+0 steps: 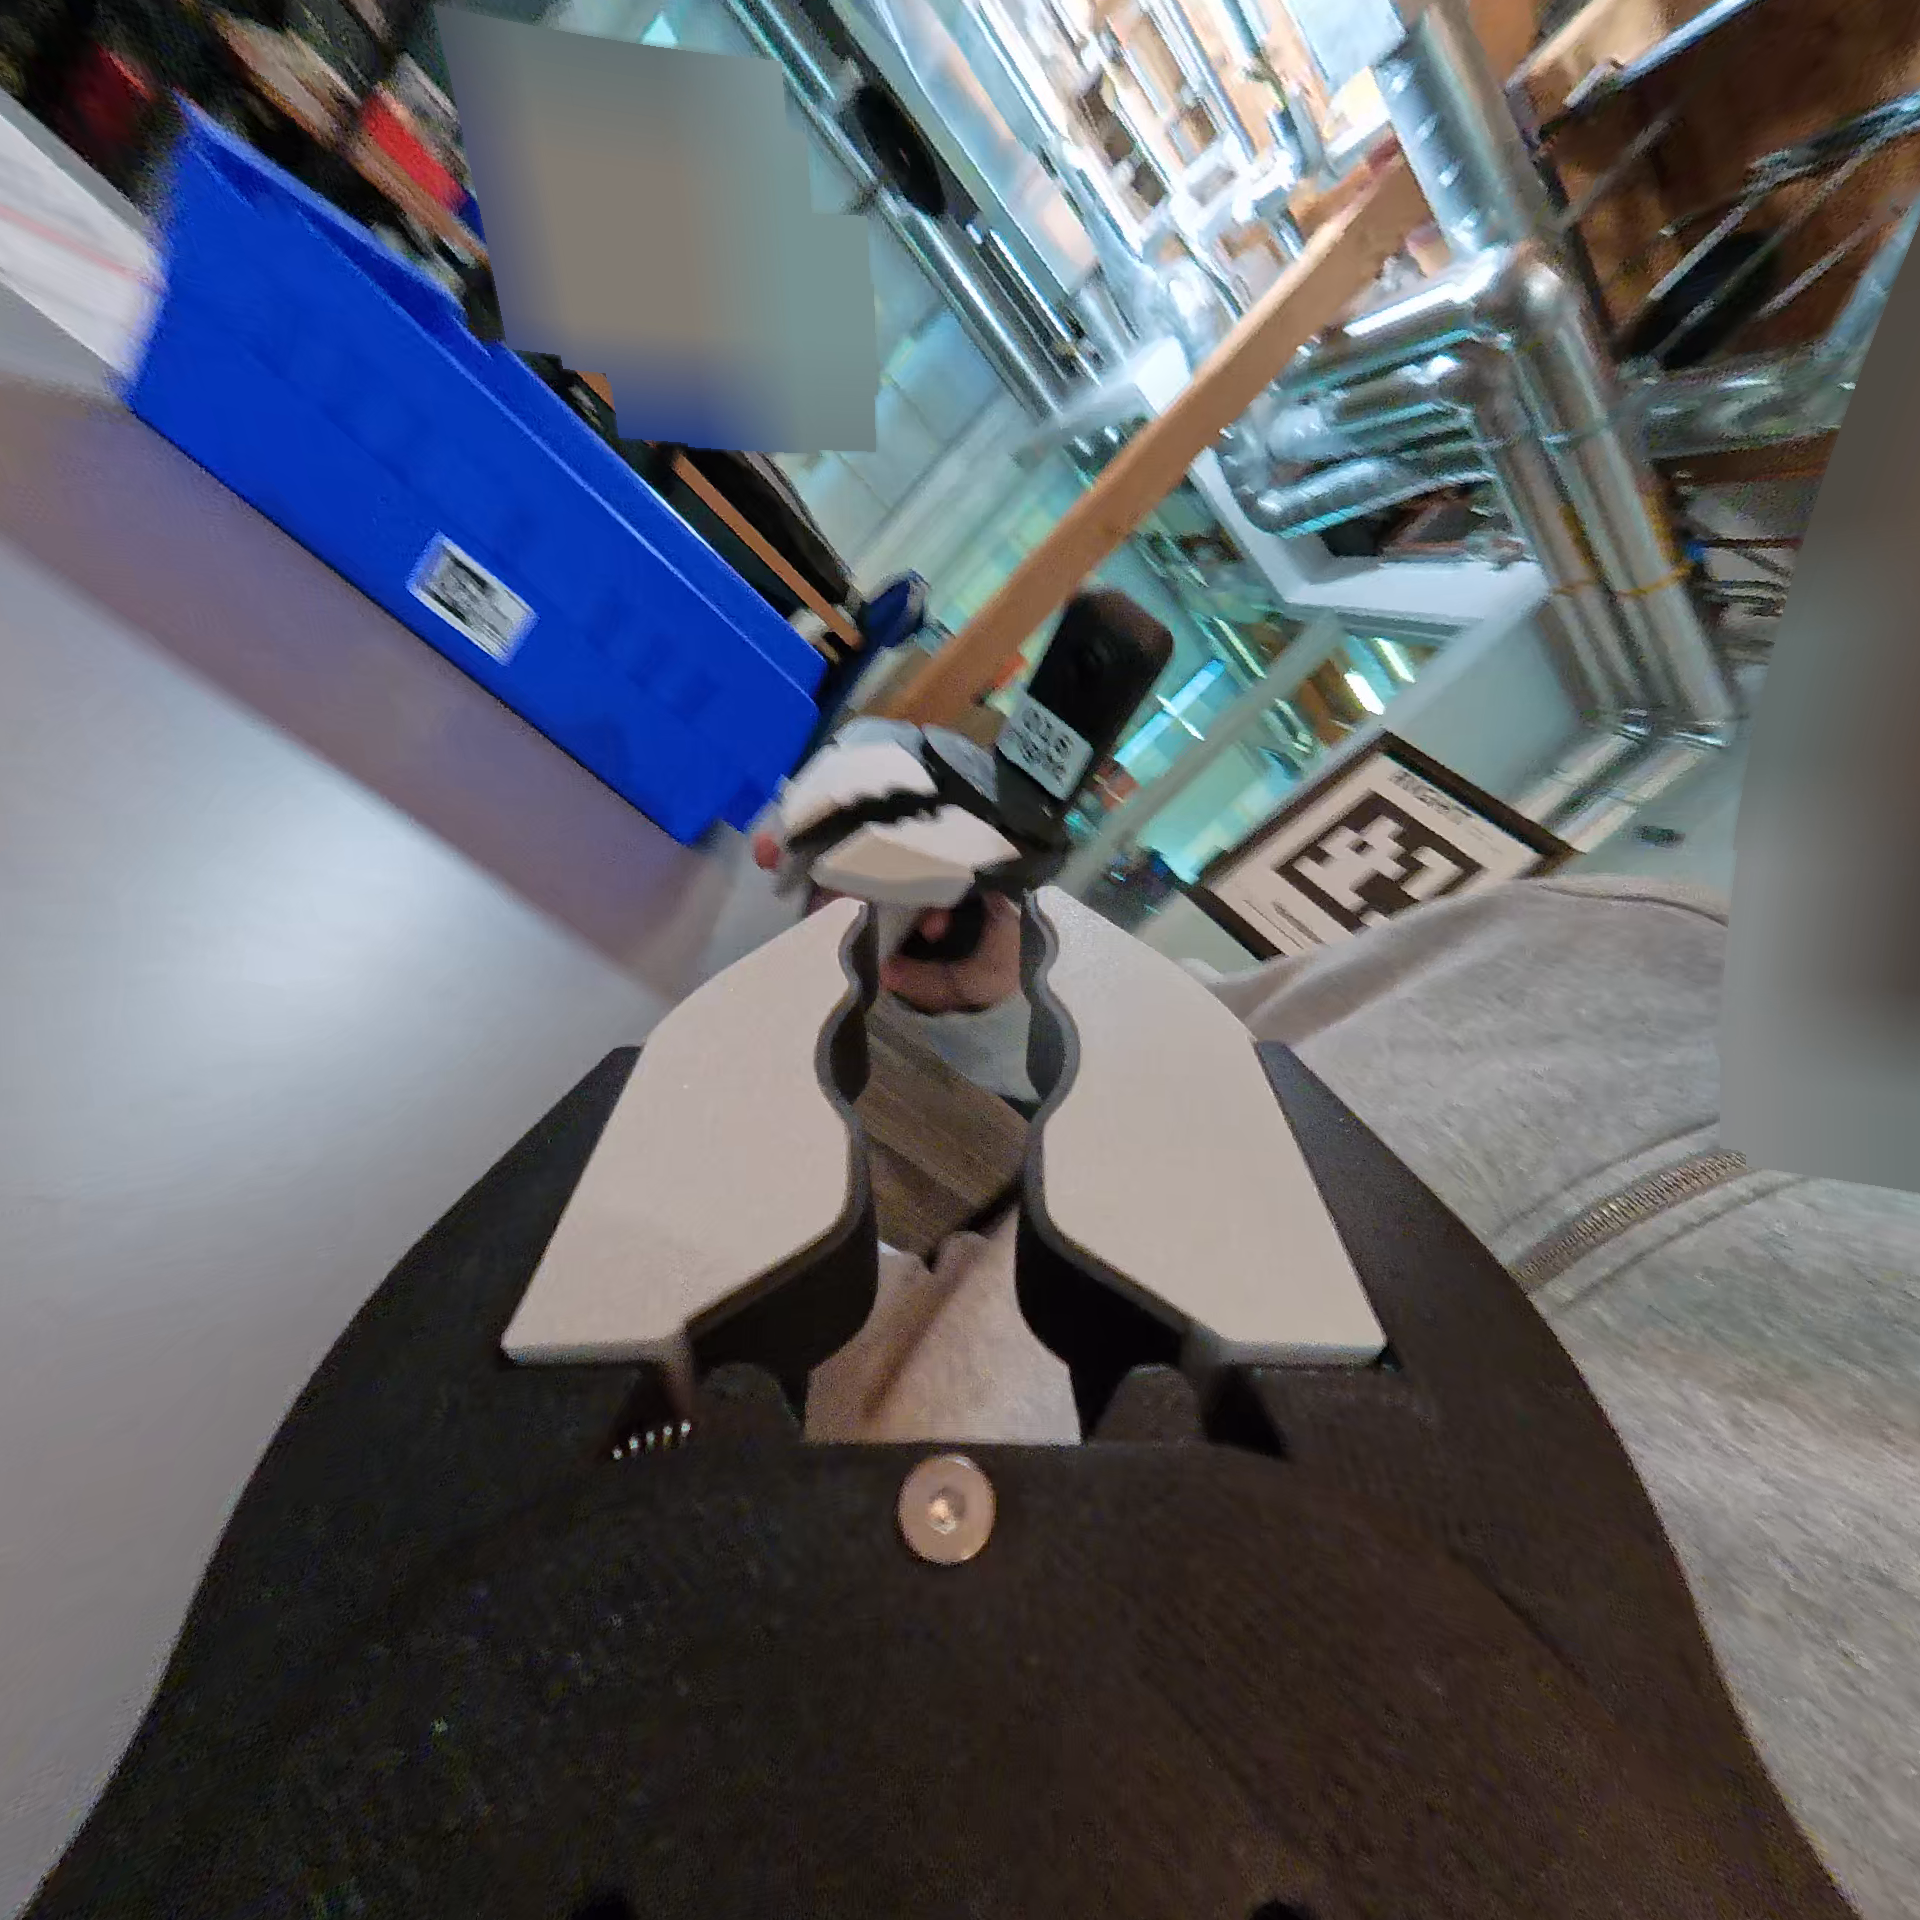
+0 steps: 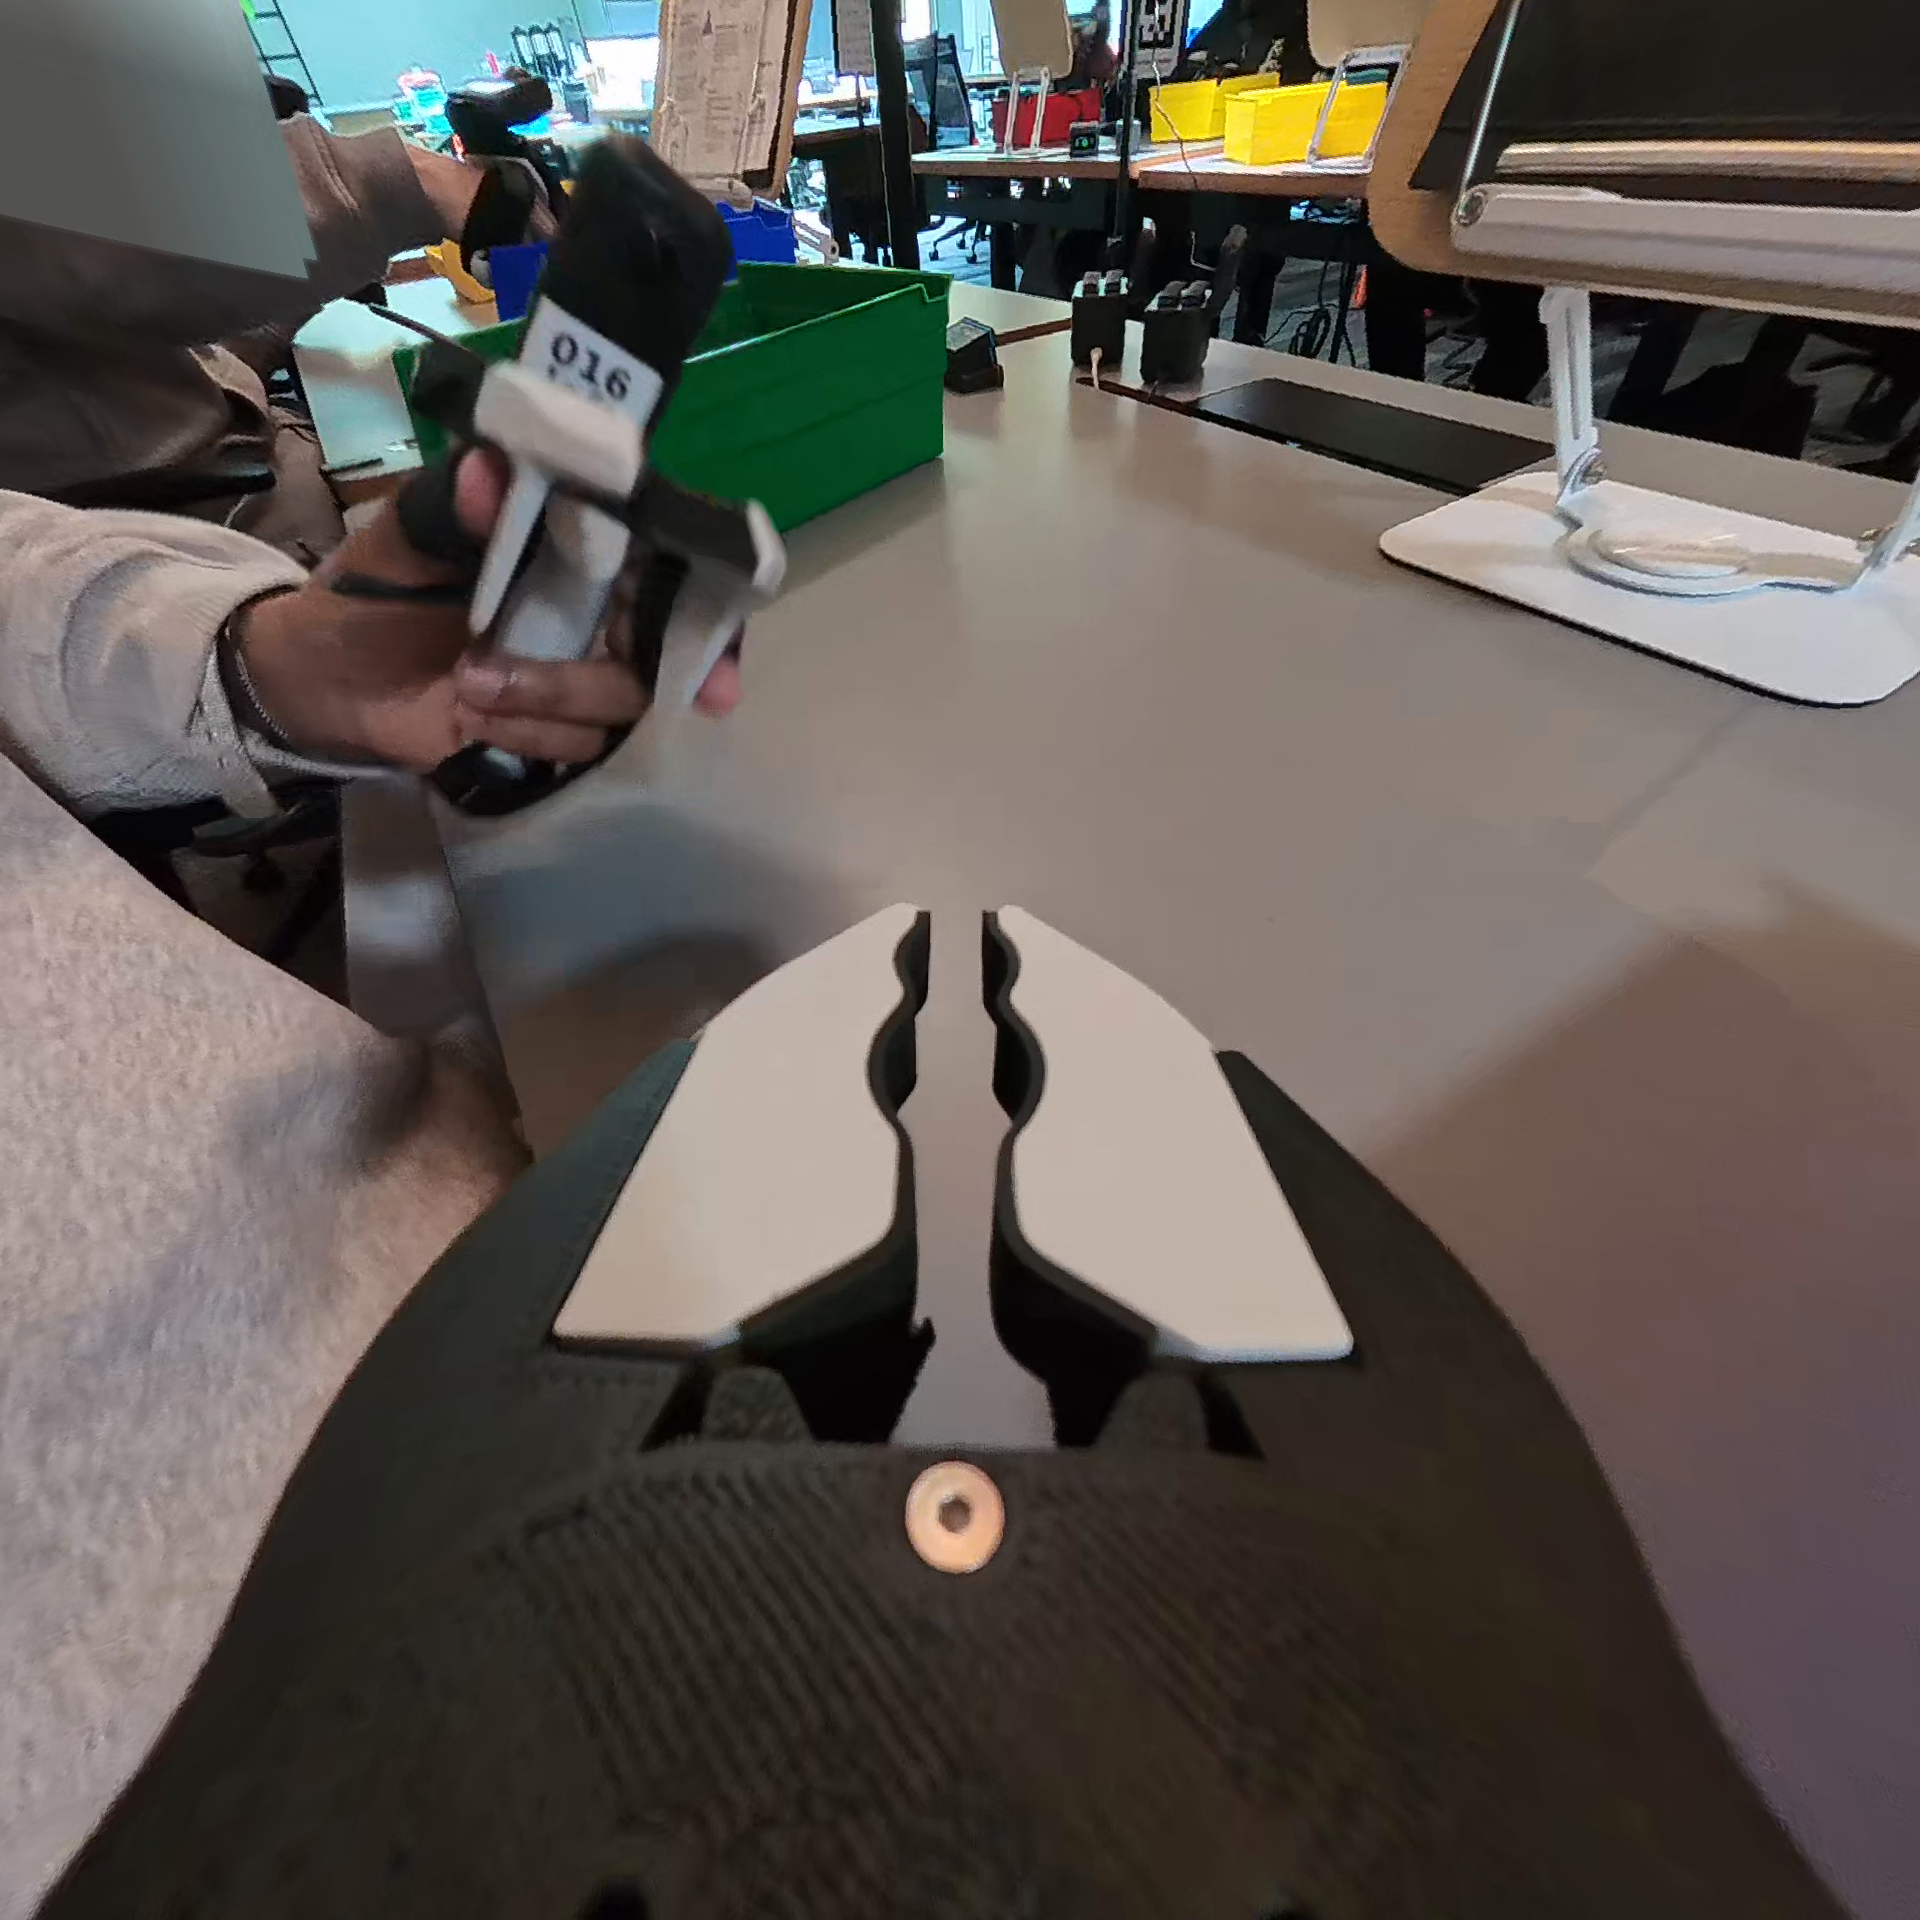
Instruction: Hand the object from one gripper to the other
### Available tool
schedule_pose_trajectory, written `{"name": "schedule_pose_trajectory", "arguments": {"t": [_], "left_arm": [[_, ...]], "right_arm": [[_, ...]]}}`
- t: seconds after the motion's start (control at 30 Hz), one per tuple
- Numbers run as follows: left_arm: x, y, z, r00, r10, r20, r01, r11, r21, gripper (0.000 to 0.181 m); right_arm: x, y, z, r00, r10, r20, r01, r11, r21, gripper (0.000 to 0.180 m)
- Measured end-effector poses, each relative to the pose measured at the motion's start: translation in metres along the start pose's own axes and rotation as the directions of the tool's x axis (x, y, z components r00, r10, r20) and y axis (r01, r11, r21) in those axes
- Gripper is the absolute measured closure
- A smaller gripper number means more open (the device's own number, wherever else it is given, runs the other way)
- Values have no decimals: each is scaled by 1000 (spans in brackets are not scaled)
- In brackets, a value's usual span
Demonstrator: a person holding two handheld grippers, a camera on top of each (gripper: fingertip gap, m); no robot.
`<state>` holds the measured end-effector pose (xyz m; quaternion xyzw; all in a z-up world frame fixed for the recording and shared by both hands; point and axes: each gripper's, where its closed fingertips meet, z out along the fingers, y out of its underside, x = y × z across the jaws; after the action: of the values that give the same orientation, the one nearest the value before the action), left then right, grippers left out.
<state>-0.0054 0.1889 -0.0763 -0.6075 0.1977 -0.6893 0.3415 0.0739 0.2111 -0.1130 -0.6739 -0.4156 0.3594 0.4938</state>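
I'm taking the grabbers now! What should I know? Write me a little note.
Left gripper: open a little, nothing between its fingers.
Right gripper: fingers almost together, nothing in them, pointing out over the grey table.
Object: not seen in either view, neither in a gripper nor on the table. The inside of the green bin is hidden.
Done: cannot tell.
Left: find the object, grip it with one gripper, pass it to the other.

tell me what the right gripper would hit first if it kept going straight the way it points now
Most likely the bare grey tabletop: the right gripper tilts down toward it, jaws nearly closed and empty. Nothing stands directly ahead; the white monitor stand sits off right, the green plastic bin off left. Depth is uncertain.
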Motion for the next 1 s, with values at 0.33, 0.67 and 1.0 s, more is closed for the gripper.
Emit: {"name": "schedule_pose_trajectory", "arguments": {"t": [0.33, 0.67, 1.0], "left_arm": [[27, -131, -183, 718, 201, 667, -576, 708, 408, 162], [55, -79, -398, 115, -185, 976, -532, 818, 218, 162], [1, -25, -436, 28, -285, 958, -88, 954, 286, 152]], "right_arm": [[-14, 10, -3, 957, -291, -5, 290, 954, -79, 168], [-9, 7, -6, 994, -63, 94, 63, 998, -5, 168], [-7, -18, -3, 988, -19, 151, 8, 997, 79, 167]]}}
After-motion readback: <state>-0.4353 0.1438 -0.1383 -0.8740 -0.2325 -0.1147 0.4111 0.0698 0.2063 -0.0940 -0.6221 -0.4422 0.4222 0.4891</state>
